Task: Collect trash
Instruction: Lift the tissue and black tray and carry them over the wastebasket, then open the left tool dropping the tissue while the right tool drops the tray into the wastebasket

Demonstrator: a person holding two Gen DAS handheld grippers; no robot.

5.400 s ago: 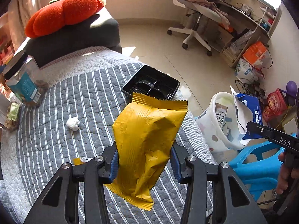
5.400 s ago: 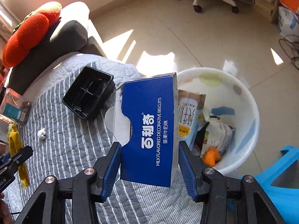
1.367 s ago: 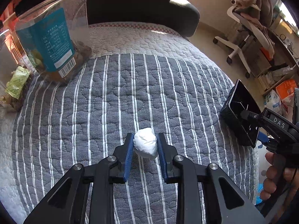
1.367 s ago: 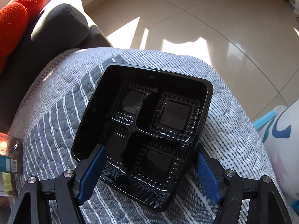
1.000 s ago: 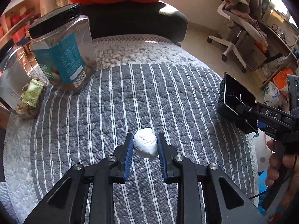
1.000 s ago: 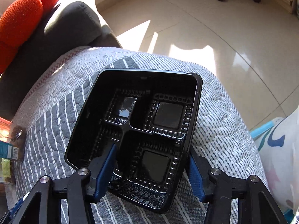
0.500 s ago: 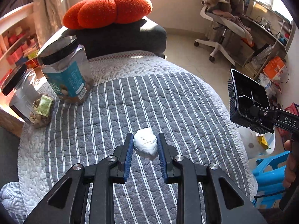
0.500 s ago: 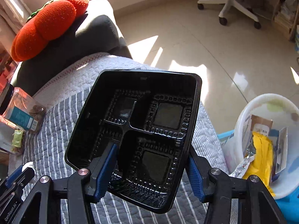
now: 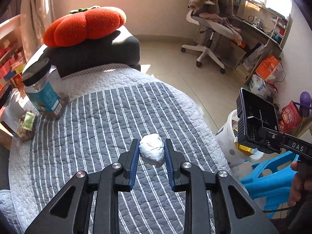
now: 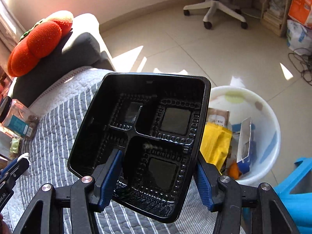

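My left gripper [image 9: 151,149] is shut on a crumpled white paper ball [image 9: 152,150], held in the air above the striped quilt [image 9: 97,128]. My right gripper [image 10: 156,161] is shut on a black plastic food tray [image 10: 144,136] with several compartments, one pad inside it and one outside its right wall. The tray hangs over the quilt's edge, just left of the white trash bin [image 10: 259,105]. In the bin lie a yellow wrapper [image 10: 216,144] and a blue box [image 10: 245,146]. The left wrist view shows the tray [image 9: 255,122] at far right above the bin [image 9: 228,138].
Two snack jars [image 9: 44,91] stand at the quilt's left edge. An orange cushion [image 9: 83,25] rests on a dark grey seat [image 9: 93,52] behind. A blue plastic stool [image 9: 271,177] stands beside the bin. An office chair [image 9: 208,31] and cluttered shelves are across the tiled floor.
Both grippers have risen and drawn back with their loads. The tray has swung right from over the quilt toward the bin, which has come into full view. The paper ball is lifted higher.
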